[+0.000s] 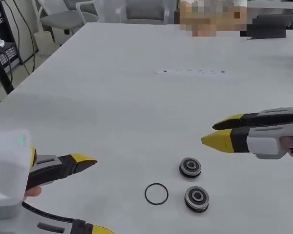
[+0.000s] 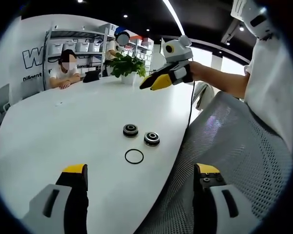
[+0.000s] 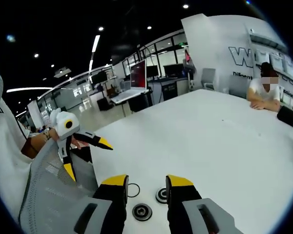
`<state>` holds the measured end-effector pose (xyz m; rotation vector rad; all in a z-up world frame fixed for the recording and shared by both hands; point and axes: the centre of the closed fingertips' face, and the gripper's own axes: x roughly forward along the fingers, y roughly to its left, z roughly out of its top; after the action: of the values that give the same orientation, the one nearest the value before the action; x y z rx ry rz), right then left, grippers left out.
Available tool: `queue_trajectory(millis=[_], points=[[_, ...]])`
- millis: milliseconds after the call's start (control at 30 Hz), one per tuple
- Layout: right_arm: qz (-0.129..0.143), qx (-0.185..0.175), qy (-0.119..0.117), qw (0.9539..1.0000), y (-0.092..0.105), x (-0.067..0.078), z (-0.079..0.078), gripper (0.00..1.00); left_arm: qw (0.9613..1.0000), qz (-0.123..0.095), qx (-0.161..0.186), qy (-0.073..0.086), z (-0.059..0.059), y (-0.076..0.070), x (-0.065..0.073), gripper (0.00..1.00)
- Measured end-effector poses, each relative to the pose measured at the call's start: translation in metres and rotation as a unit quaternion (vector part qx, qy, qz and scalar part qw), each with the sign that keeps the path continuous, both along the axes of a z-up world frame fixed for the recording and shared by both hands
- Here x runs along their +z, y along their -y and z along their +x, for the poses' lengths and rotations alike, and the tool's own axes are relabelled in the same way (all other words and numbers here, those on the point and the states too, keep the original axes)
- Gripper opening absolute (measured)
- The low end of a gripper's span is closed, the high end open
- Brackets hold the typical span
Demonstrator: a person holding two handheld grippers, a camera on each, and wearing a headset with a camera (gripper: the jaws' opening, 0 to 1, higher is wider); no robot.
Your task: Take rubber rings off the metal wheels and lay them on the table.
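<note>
Head view: one thin black rubber ring [image 1: 156, 193] lies flat on the white table [image 1: 136, 107], clear of both grippers.
Two round metal wheels with dark rims sit just right of the ring: the far wheel [image 1: 190, 167] and the near wheel [image 1: 197, 199], close to each other but not touching the ring. The yellow-tipped left gripper [image 1: 101, 195] is left of the ring, jaws spread wide and empty. The right gripper [image 1: 209, 133] hovers beyond and right of the ring, jaws parted narrowly, holding nothing.
</note>
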<state>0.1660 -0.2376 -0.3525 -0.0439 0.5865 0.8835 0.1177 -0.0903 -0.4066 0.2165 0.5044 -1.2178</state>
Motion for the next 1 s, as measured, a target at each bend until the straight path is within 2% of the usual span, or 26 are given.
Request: queue_trajectory(millis=[167,367,500,667,867,1000], points=[[-0.008,-0.003,-0.011,0.9999,0.009,-0.013,-0.005,0.31,1.0000,0.000,-0.004,0.002,0.000,0.001,0.001,0.88],[0.001,0.000,-0.028,0.9996,0.011,-0.033,-0.011,0.39,0.9999,-0.009,-0.006,0.005,0.000,0.002,0.009,0.89],[-0.001,0.008,-0.034,0.9994,0.009,-0.046,-0.016,0.41,0.9998,-0.008,-0.015,0.014,-0.001,0.002,0.016,0.90],[-0.014,0.028,-0.039,0.9988,0.006,-0.061,-0.023,0.45,0.9994,-0.010,-0.021,0.026,0.002,0.003,0.030,0.90],[-0.039,0.051,-0.048,0.9968,0.005,-0.078,-0.032,0.45,0.9985,-0.004,-0.031,0.044,0.008,0.009,0.045,0.90],[-0.050,0.072,-0.050,0.9949,0.000,-0.085,-0.037,0.47,0.9967,-0.021,-0.052,0.059,0.008,0.022,0.064,0.92]])
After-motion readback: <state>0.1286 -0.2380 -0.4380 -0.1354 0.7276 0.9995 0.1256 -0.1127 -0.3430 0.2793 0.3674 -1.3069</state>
